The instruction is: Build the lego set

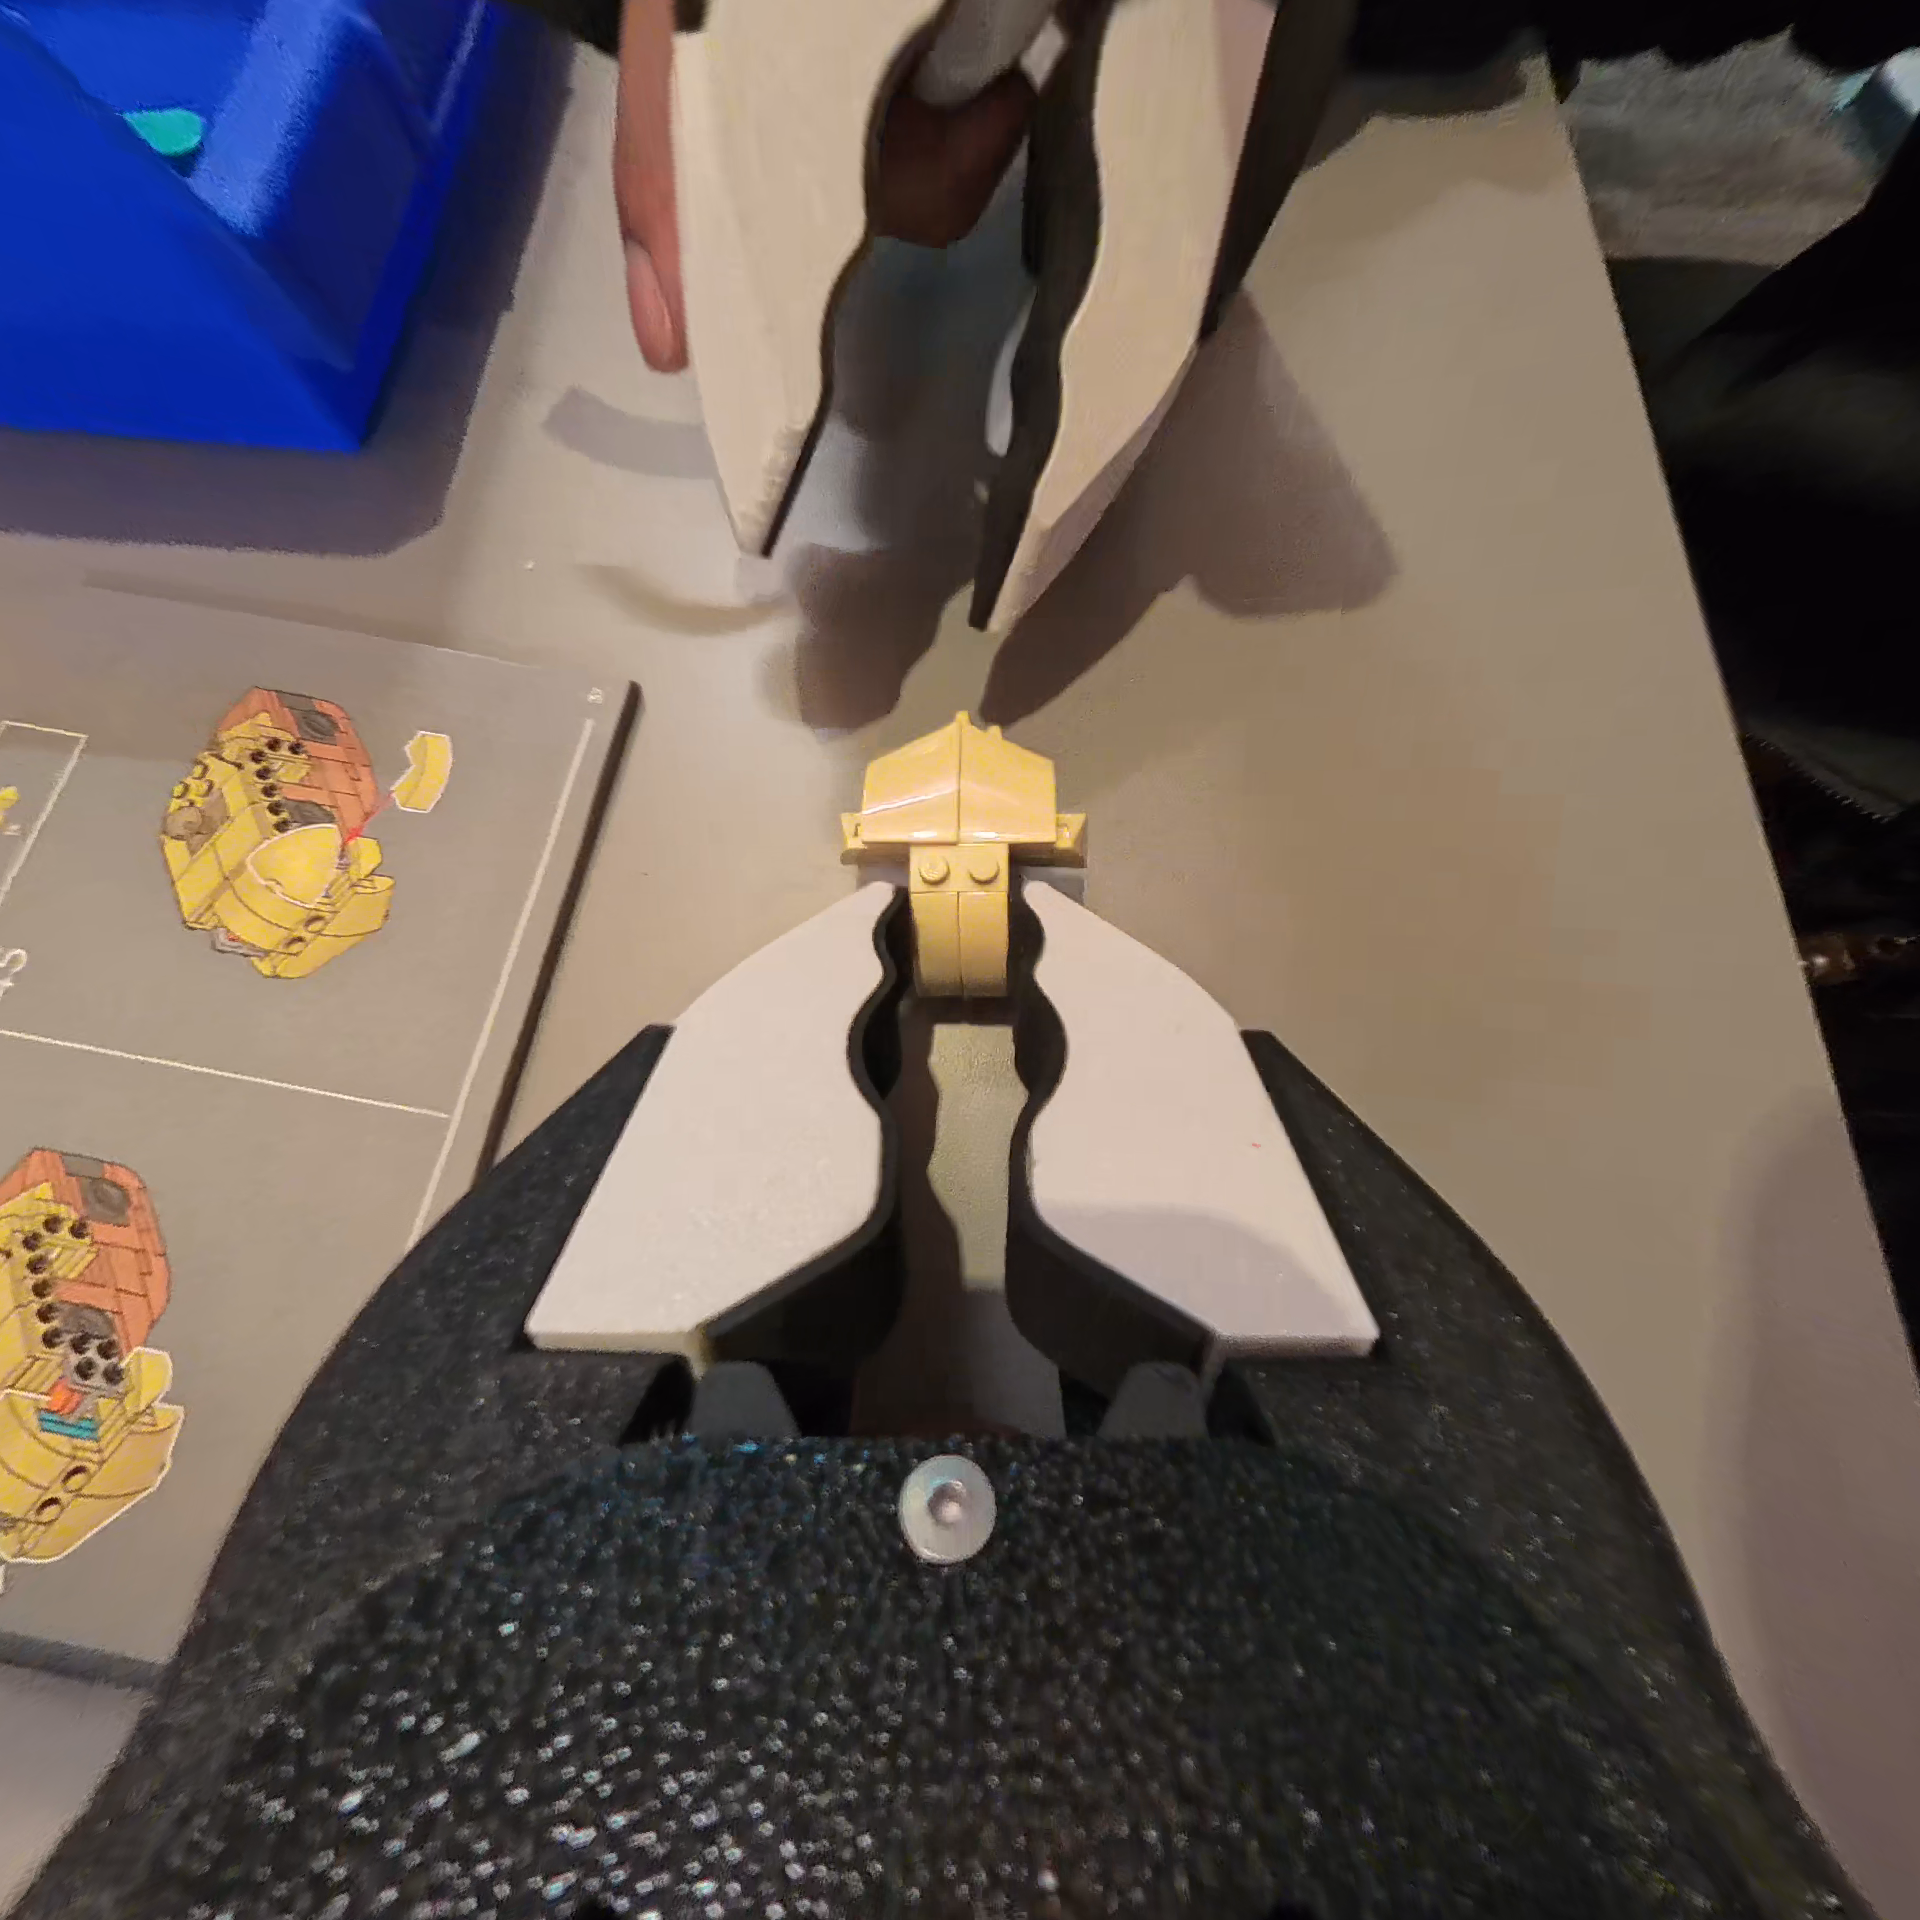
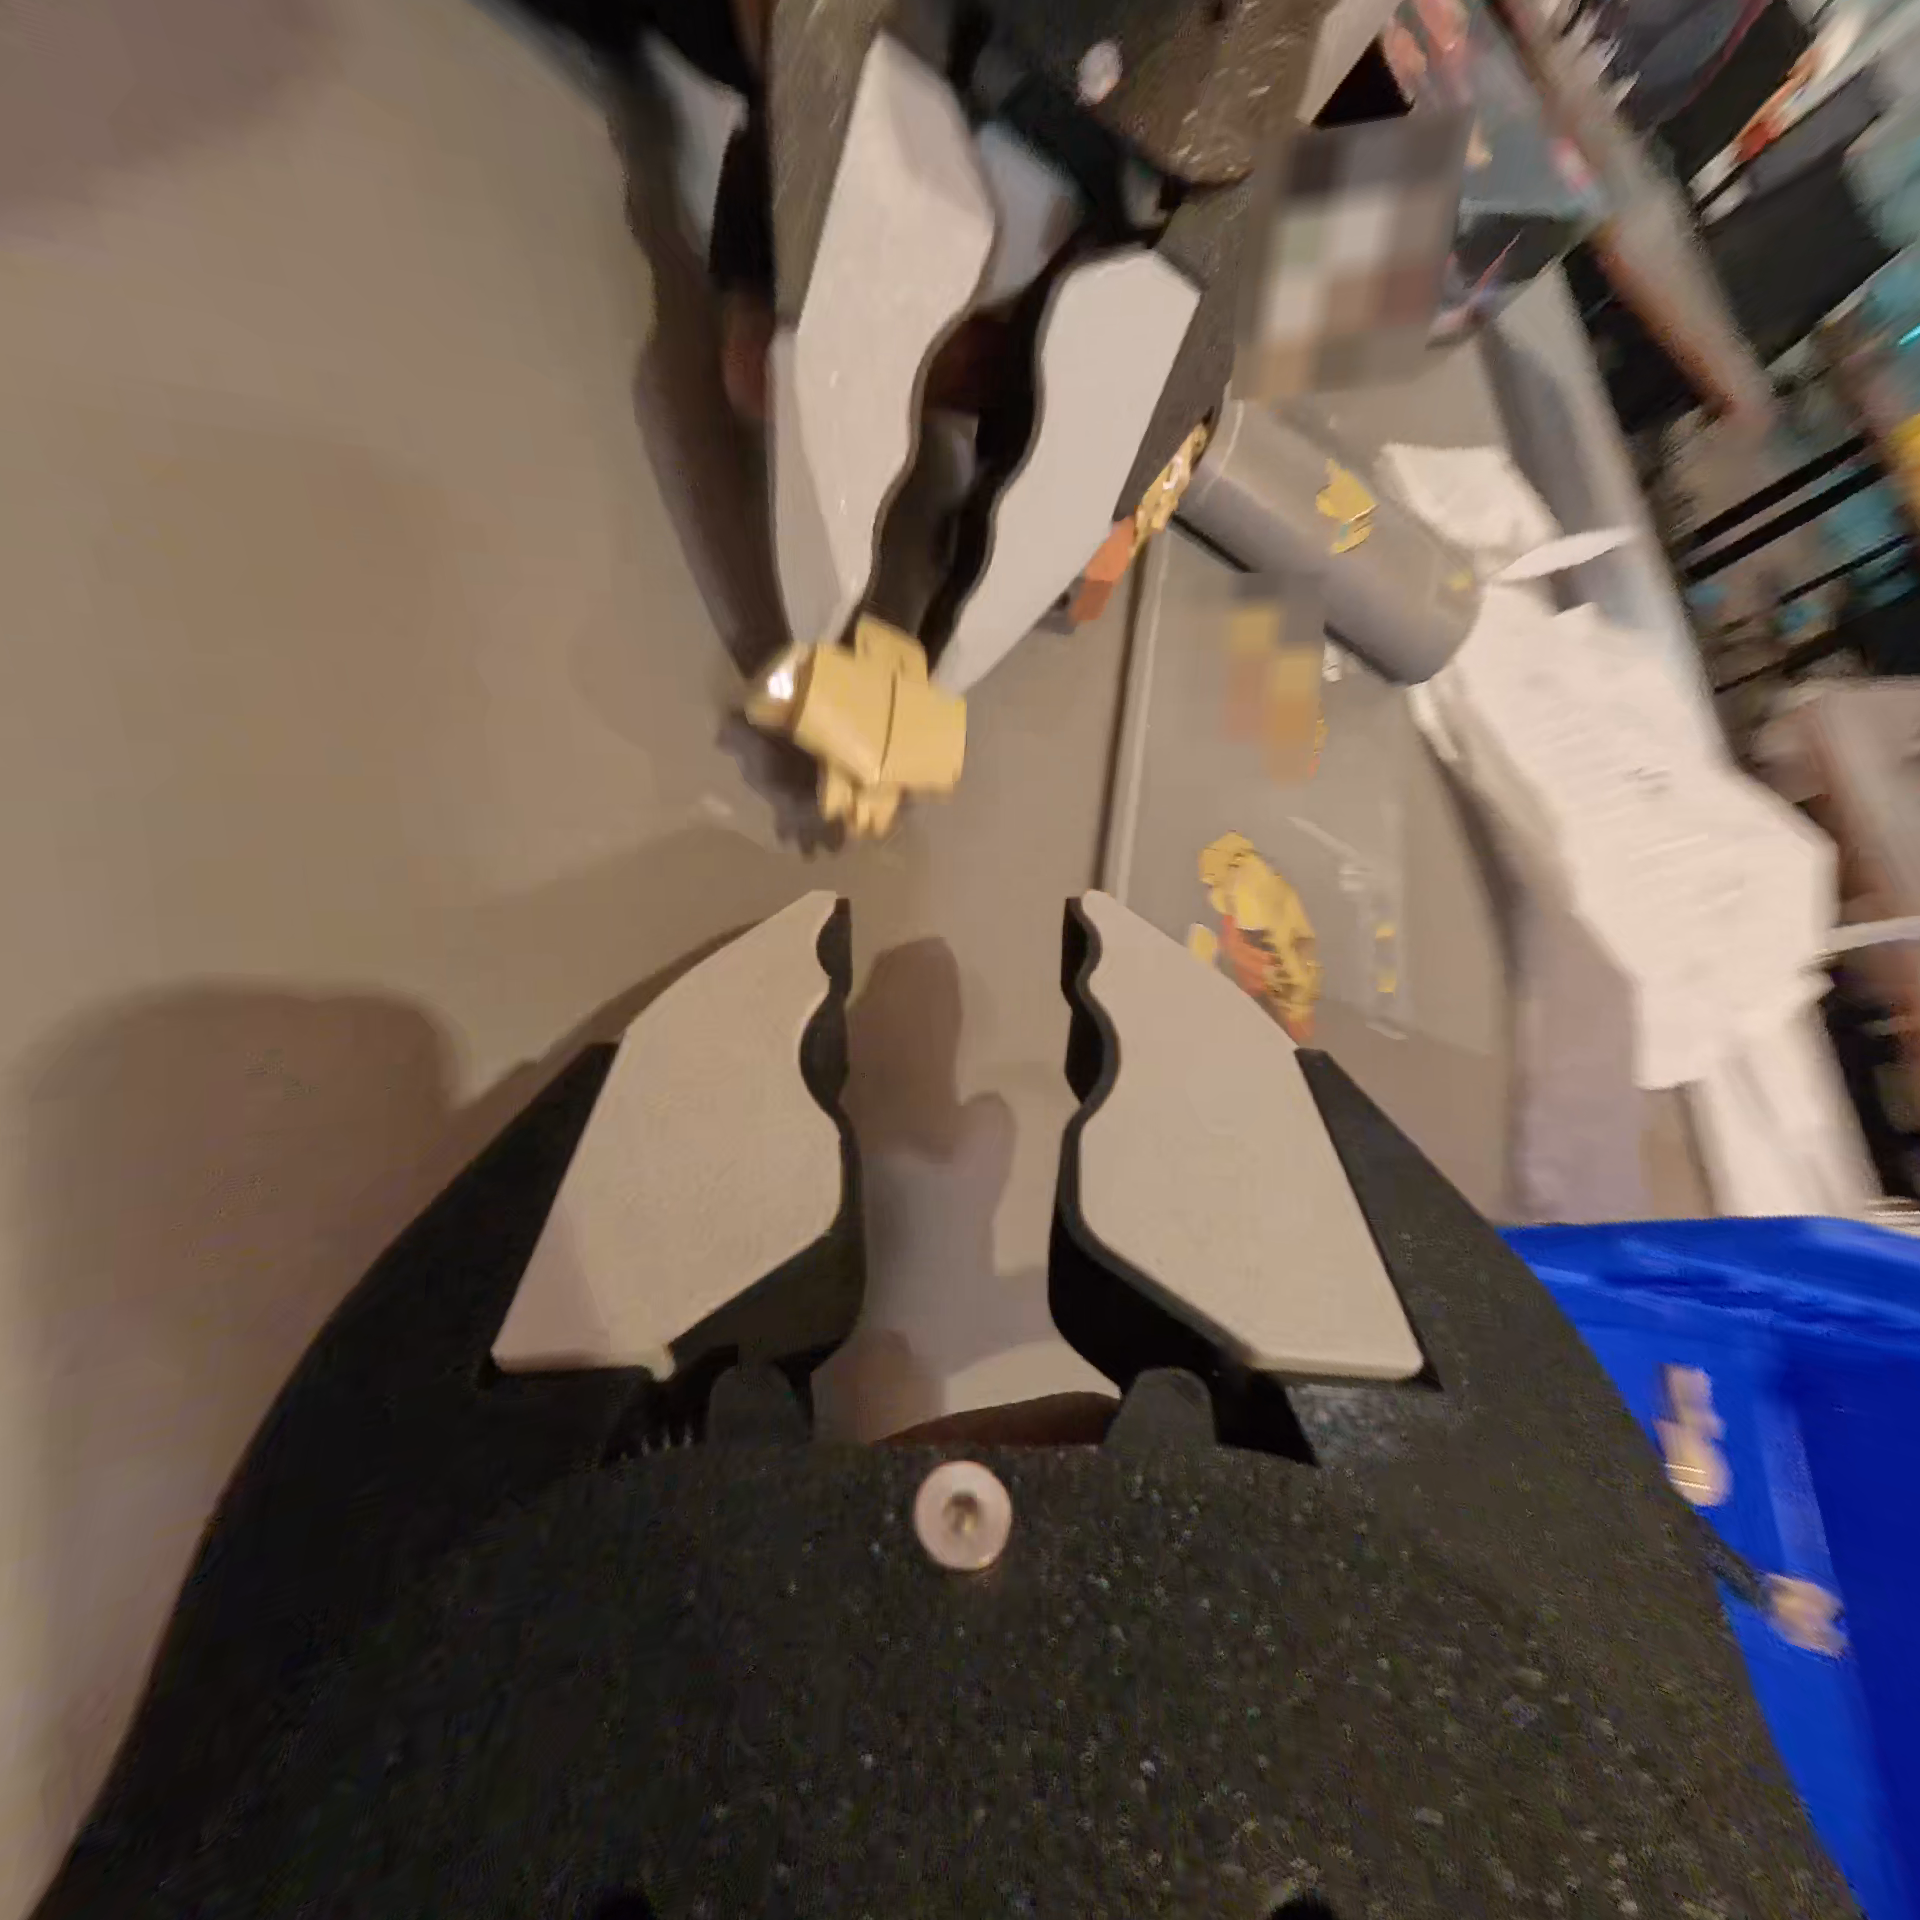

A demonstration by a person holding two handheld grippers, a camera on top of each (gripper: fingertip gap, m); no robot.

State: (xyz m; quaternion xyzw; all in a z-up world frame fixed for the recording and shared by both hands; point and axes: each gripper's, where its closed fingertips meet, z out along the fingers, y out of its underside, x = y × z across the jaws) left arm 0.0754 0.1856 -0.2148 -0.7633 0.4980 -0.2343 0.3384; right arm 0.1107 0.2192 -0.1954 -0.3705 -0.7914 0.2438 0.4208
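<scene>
The left claw [image 1: 961,914] grips a tan brick assembly [image 1: 961,821] by its curved stem, pads pressed on either side, just above the grey bench [image 1: 1351,831]. Left of it lies an instruction booklet [image 1: 312,935]. Beyond, the right claw [image 2: 956,914] hangs wide and bare, near a blue bin [image 1: 208,260].

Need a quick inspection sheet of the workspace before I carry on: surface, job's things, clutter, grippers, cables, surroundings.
Surface: grey tabletop, shadows only.
Job's things: tan brick assembly; grey instruction booklet to its left.
Clutter: blue bin; white papers.
Grippers: left gripper clamps the assembly's narrow curved end; right gripper open, nothing between its jaws, facing the assembly.
Cables: nothing seen.
Surroundings: dark and blurred beyond the table edge.
</scene>
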